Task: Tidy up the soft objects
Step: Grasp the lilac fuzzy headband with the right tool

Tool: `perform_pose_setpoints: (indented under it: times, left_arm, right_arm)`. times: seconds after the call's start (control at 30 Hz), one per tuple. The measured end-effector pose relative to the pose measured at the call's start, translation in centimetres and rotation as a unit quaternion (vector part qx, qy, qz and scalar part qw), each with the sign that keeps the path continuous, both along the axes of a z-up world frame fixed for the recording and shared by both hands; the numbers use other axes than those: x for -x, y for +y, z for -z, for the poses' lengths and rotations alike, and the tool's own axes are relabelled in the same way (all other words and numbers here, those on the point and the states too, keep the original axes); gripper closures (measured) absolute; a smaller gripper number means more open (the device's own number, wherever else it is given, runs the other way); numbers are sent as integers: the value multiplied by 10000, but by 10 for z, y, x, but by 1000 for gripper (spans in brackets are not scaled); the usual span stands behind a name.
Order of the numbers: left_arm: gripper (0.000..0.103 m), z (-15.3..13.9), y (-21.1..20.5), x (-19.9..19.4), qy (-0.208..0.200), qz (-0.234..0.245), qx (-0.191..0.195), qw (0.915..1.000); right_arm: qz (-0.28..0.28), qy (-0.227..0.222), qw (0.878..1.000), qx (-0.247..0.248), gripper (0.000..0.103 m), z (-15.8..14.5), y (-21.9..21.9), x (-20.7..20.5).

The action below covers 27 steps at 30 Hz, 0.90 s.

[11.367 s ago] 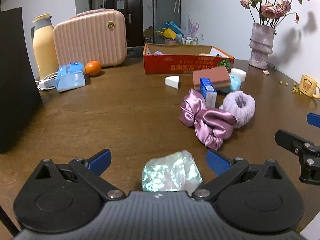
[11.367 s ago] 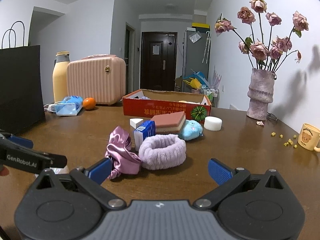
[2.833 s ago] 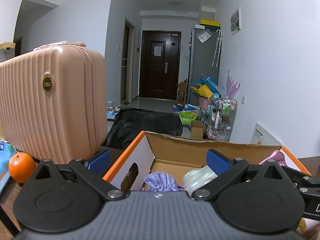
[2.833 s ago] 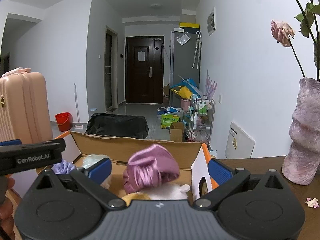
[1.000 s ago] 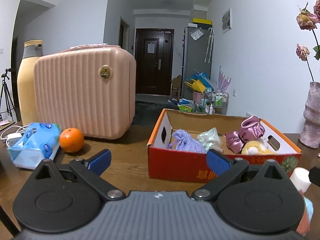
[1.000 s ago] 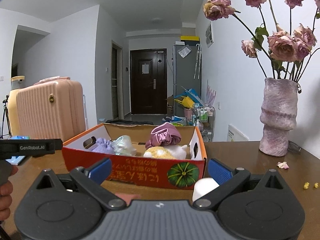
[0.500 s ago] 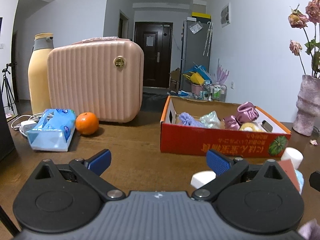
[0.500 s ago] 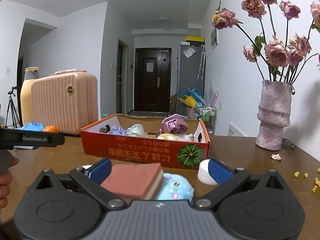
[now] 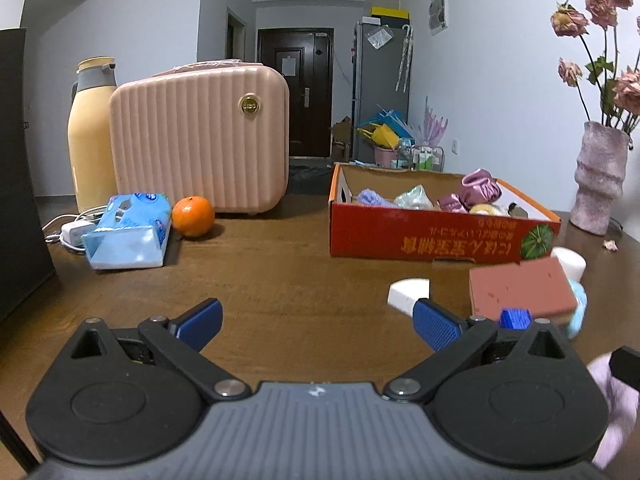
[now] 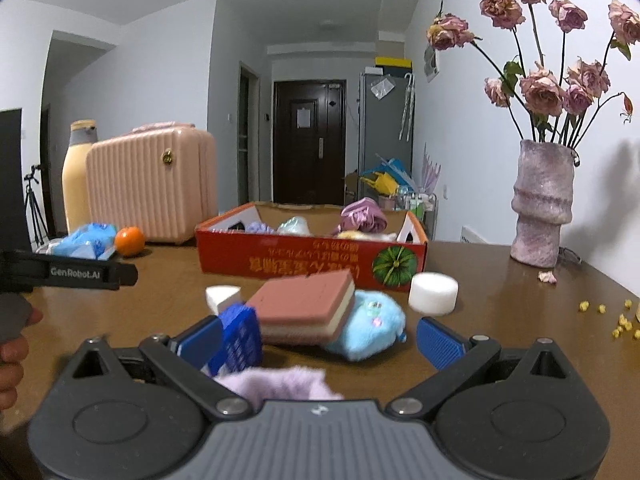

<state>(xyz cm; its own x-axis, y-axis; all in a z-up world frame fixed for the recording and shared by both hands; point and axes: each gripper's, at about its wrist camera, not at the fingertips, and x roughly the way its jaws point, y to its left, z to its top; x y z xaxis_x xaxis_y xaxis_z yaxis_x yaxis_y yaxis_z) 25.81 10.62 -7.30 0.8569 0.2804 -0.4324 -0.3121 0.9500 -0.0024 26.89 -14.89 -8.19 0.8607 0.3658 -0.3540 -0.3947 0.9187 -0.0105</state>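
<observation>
Right gripper (image 10: 318, 334) jaws spread, apparently above lilac scrunchie (image 10: 278, 382), left gripper (image 9: 316, 322) jaws spread, empty.

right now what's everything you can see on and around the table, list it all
cardboard box: 1, red-orange, table centre back
satin scrunchie: 1, pink, in box
iridescent pouch: 1, pale green, in box
sponge: 1, layered pink, resting on plush toy
plush toy: 1, light blue, before box
fuzzy headband: 1, lilac, nearest right gripper
small carton: 1, blue, left of sponge
wedge puff: 1, white
round puff: 1, white
suitcase: 1, pink
orange: 1
tissue pack: 1, blue
thermos: 1, cream
vase: 1, mauve, dried roses
left gripper: open
right gripper: open
</observation>
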Motion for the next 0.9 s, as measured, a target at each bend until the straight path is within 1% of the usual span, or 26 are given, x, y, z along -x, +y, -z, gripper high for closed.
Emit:
perform_pose_setpoints:
  times: [0.33, 0.53, 0.7, 0.77, 0.8, 0.83, 0.9]
  left_arm:
    - [0, 2, -3, 33, 113, 140, -19, 9998]
    - [0, 2, -4, 42, 143, 255, 46, 9996]
    - [0, 3, -6, 41, 196, 305, 47, 9993]
    - [0, 4, -7, 40, 219, 318, 38, 9992]
    - [0, 5, -7, 40, 222, 324, 35, 9992]
    - [0, 5, -8, 40, 222, 327, 33, 9992]
    - [0, 5, -8, 40, 222, 331, 40, 9992]
  right_arm:
    - [-115, 255, 9992, 281, 0, 12, 17, 27]
    - [-74, 622, 9965, 555, 0, 23, 27, 19]
    - [-22, 1027, 9937, 440, 0, 29, 26, 5]
    - [-15, 1149, 9926, 403, 2, 31, 25, 1]
    - [-20, 1207, 9919, 396, 7, 32, 25, 0]
    - [-38, 1253, 9914, 386, 13, 33, 25, -2]
    - [-73, 1307, 9907, 372, 18, 34, 24, -3]
